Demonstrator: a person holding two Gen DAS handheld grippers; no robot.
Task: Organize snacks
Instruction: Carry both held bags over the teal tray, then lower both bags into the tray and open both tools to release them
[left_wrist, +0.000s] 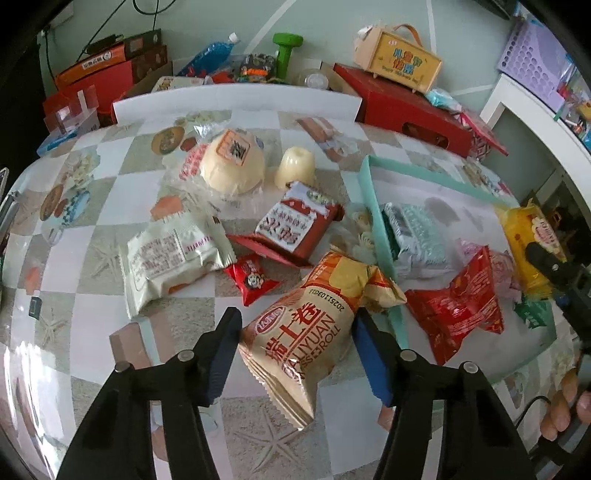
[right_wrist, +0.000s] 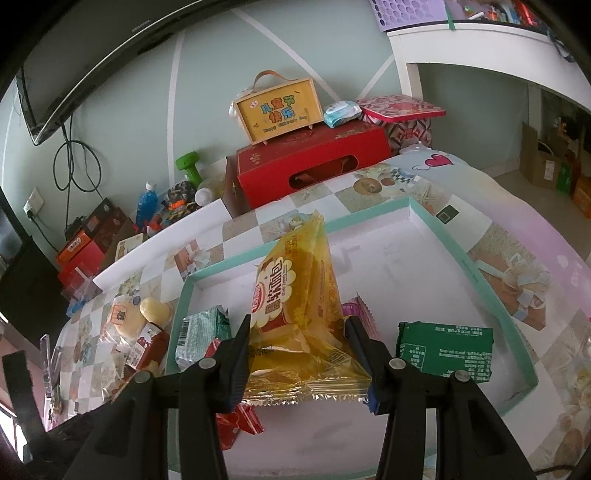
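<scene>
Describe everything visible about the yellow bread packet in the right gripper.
The yellow bread packet is a glossy, see-through plastic wrapper with a red logo and a white flower-shaped label, and golden bread shows inside. Its crimped bottom seam is nearest the camera. It stands tilted, long end pointing away, held above the white tray with the teal rim. The right gripper pinches its lower sides.

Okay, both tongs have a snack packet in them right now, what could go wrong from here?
1. The left tongs pinch the beige puffy roll packet at its sides; squeezing could crush the roll.
2. The right tongs grip the yellow clear-wrapped bread packet near its bottom seam, so it might slip out.
3. The teal-rimmed white tray already holds packets; dropping could pile them.
</scene>
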